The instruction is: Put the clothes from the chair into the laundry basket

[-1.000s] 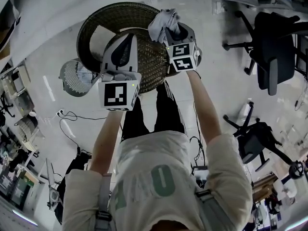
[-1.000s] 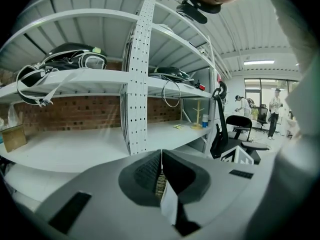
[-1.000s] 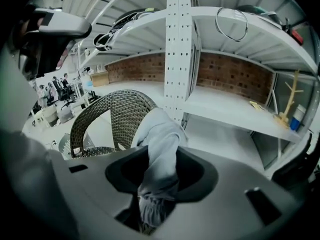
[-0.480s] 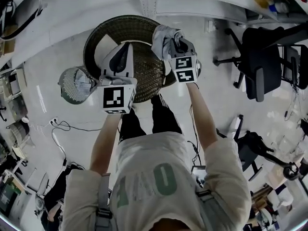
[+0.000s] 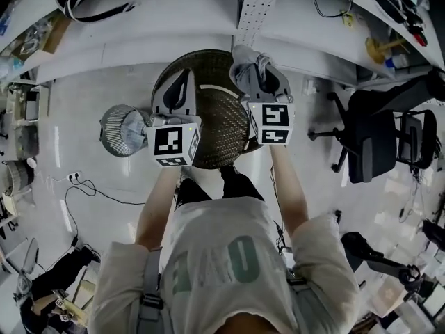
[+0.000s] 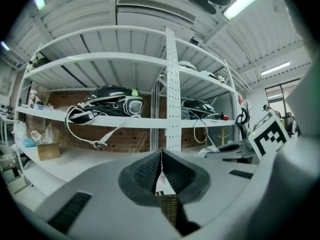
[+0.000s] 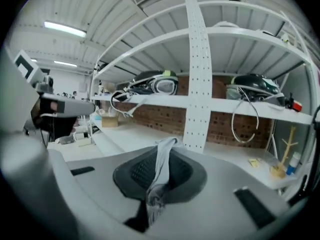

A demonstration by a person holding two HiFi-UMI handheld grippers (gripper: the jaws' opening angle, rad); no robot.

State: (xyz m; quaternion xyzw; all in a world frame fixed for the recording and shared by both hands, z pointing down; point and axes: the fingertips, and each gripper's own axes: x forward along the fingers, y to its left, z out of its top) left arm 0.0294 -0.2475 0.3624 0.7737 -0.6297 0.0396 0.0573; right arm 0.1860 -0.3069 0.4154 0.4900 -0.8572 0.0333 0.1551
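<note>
My right gripper [image 5: 259, 76] is shut on a grey garment [image 5: 245, 67], held up above the round wicker chair [image 5: 215, 120]. In the right gripper view the grey cloth [image 7: 161, 176] is pinched between the dark pads and hangs down from them. My left gripper [image 5: 179, 88] hovers over the chair's left half, shut with nothing in it; its pads [image 6: 150, 171] meet in the left gripper view. The round mesh laundry basket [image 5: 111, 132] stands on the floor left of the chair, with grey clothing [image 5: 134, 129] inside.
White shelving [image 5: 264, 19] runs along the far side; its perforated upright [image 6: 172, 94] and shelves with helmets [image 6: 111, 100] fill both gripper views. Black office chairs [image 5: 375, 141] stand at the right. Cables [image 5: 90, 186] lie on the floor at the left.
Both grippers have lifted away from the chair toward the shelving, the right one carrying the grey garment. The head view has swung so the shelves now show at the top.
</note>
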